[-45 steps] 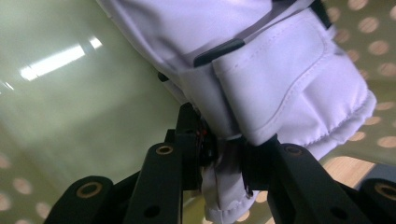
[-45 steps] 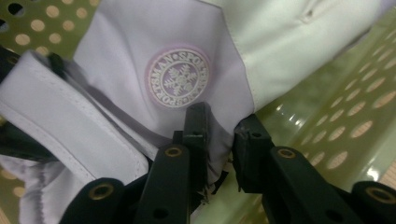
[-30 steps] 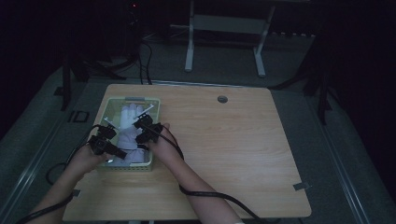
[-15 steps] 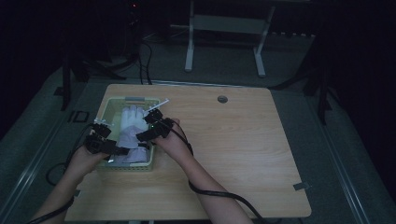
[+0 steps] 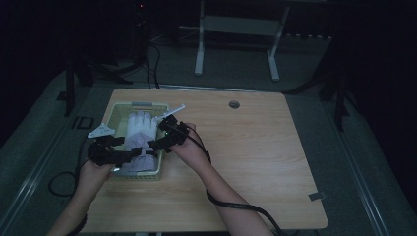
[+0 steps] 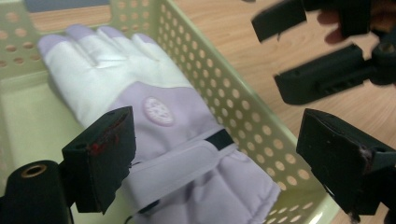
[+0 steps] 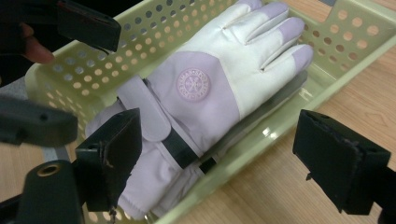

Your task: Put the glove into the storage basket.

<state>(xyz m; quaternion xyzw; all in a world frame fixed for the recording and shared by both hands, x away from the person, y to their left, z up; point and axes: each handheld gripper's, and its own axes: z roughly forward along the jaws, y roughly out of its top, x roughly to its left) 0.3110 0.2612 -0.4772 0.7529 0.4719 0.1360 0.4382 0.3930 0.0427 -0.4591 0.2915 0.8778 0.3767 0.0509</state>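
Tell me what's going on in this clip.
A person holds the left gripper and the right gripper over a pale green basket at the table's left side. A lilac and white glove lies inside the basket. Both grippers' fingers are spread open around the glove's cuff end, gripping nothing.

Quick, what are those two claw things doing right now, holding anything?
Left hand-held gripper: open, holding nothing, poised over the glove in the basket.
Right hand-held gripper: open, holding nothing, above the same glove.
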